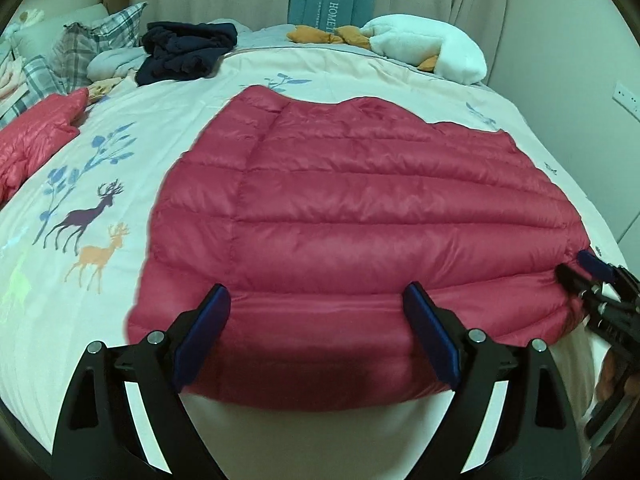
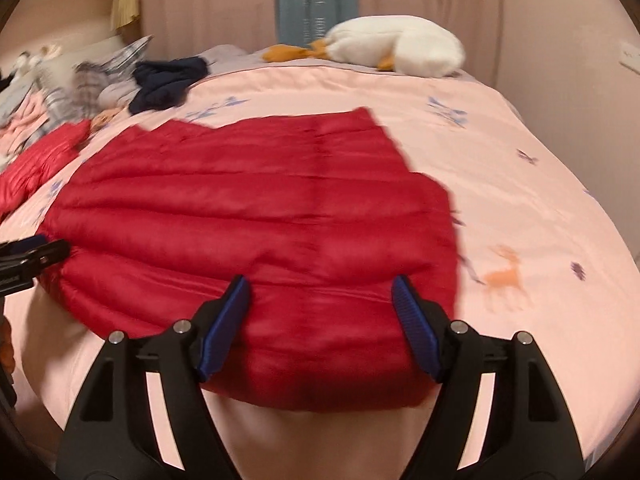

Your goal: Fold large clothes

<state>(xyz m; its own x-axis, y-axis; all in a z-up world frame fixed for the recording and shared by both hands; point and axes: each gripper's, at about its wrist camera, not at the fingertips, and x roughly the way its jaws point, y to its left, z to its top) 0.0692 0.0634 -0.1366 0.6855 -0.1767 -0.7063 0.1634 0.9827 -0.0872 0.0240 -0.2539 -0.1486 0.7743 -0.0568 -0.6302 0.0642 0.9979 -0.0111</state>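
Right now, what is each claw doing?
Left gripper: open, fingers astride the red quilted down jacket hem, gripping nothing.
Right gripper: open, same.

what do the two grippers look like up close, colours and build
Both match: the left gripper and right gripper each have two black plastic fingers with triangular cut-outs and round silver pivot bolts. The pads are dark blue strips; the right wrist view shows ribbing on them. No cables, markings or sleeves show.
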